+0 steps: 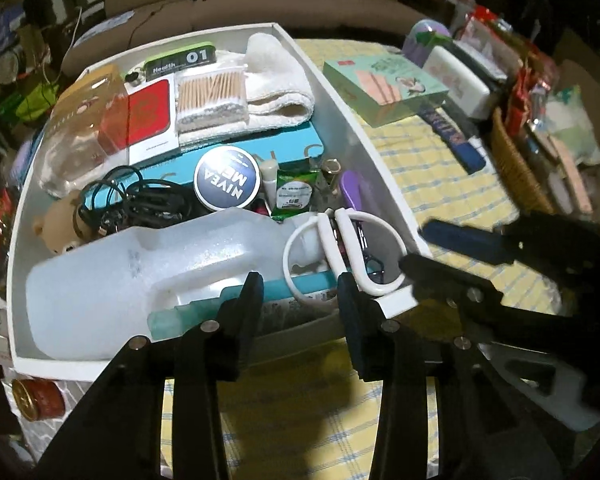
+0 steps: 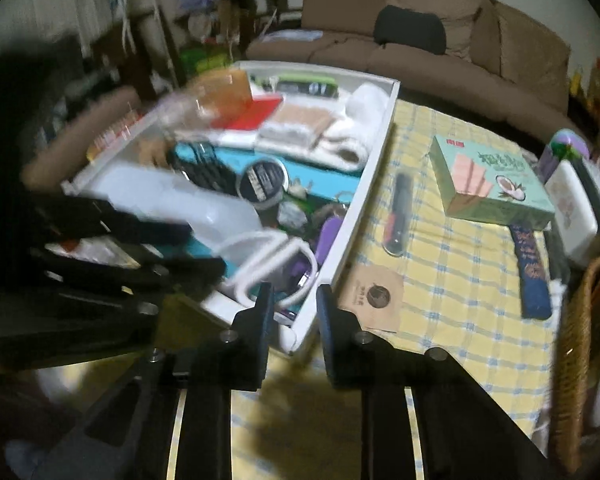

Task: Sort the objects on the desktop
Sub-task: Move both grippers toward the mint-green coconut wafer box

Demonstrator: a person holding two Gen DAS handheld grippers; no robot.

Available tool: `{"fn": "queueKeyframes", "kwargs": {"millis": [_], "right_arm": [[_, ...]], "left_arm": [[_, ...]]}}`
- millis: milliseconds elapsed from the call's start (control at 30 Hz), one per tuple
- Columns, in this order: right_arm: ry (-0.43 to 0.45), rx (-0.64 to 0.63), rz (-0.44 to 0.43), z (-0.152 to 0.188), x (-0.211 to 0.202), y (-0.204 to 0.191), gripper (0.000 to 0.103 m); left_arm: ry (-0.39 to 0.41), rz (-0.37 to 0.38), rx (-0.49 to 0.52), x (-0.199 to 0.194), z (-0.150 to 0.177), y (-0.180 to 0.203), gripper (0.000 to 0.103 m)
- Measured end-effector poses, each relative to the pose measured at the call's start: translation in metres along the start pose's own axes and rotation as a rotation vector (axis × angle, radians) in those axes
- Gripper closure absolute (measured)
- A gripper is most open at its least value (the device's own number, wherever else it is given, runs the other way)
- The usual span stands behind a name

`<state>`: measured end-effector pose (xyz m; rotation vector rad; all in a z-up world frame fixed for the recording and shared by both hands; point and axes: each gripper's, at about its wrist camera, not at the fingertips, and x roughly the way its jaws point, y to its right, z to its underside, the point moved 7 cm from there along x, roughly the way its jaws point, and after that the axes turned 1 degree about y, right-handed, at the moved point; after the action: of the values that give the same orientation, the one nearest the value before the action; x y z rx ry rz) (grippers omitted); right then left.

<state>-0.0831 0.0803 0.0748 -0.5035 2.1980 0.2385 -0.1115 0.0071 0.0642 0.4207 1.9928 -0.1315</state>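
Observation:
A white tray (image 1: pixel 380 152) on the yellow checked cloth is packed with items: a translucent plastic bottle (image 1: pixel 140 276), white-handled scissors (image 1: pixel 352 248), a Nivea tin (image 1: pixel 226 178), black cables (image 1: pixel 140 200), cotton swabs (image 1: pixel 212 92) and a towel (image 1: pixel 276 88). My left gripper (image 1: pixel 300 304) stands open over the tray's near end, above the bottle and scissors, with nothing pressed between its pads. My right gripper (image 2: pixel 294 300) is open and straddles the tray's near right wall (image 2: pixel 340 232) without pinching it. Each gripper shows in the other's view: right gripper (image 1: pixel 414 244), left gripper (image 2: pixel 208 250).
Right of the tray lie a green biscuit box (image 2: pixel 488 180), a black pen-like object (image 2: pixel 398 216), a brown paper card (image 2: pixel 376 296) and a dark blue bar (image 2: pixel 532 272). A full wicker basket (image 2: pixel 576 340) borders the far right. A red tin (image 1: pixel 36 398) sits by the tray's left corner.

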Motion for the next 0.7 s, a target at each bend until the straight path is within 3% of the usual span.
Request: {"fn": "queueKeyframes", "kwargs": {"millis": [67, 133, 200, 300, 333, 400, 567, 700], "right_arm": [[-0.009, -0.033, 0.041, -0.001, 0.003, 0.0, 0.082], [0.0, -0.001, 0.006, -0.003, -0.003, 0.004, 0.082], [0.029, 0.064, -0.03, -0.006, -0.014, 0.014, 0.082], [0.065, 0.174, -0.087, -0.007, -0.033, 0.036, 0.077], [0.069, 0.192, -0.089, -0.005, -0.04, 0.045, 0.069], [0.077, 0.202, -0.073, 0.0, -0.051, 0.057, 0.047], [0.085, 0.253, -0.054, 0.02, -0.067, 0.088, 0.014], [0.09, 0.289, -0.048, 0.039, -0.073, 0.107, 0.0]], "left_arm": [[-0.001, 0.007, -0.01, -0.002, -0.001, -0.001, 0.068], [0.027, 0.054, -0.048, -0.011, -0.005, -0.002, 0.064], [0.052, 0.095, -0.083, -0.021, -0.009, -0.004, 0.039], [0.105, 0.141, -0.129, -0.037, -0.015, -0.003, 0.023], [0.121, 0.161, -0.139, -0.042, -0.017, 0.001, 0.019], [0.137, 0.184, -0.15, -0.048, -0.019, 0.007, 0.002], [0.139, 0.197, -0.136, -0.045, -0.021, 0.033, 0.0], [0.14, 0.182, -0.114, -0.039, -0.02, 0.055, 0.0]]}}
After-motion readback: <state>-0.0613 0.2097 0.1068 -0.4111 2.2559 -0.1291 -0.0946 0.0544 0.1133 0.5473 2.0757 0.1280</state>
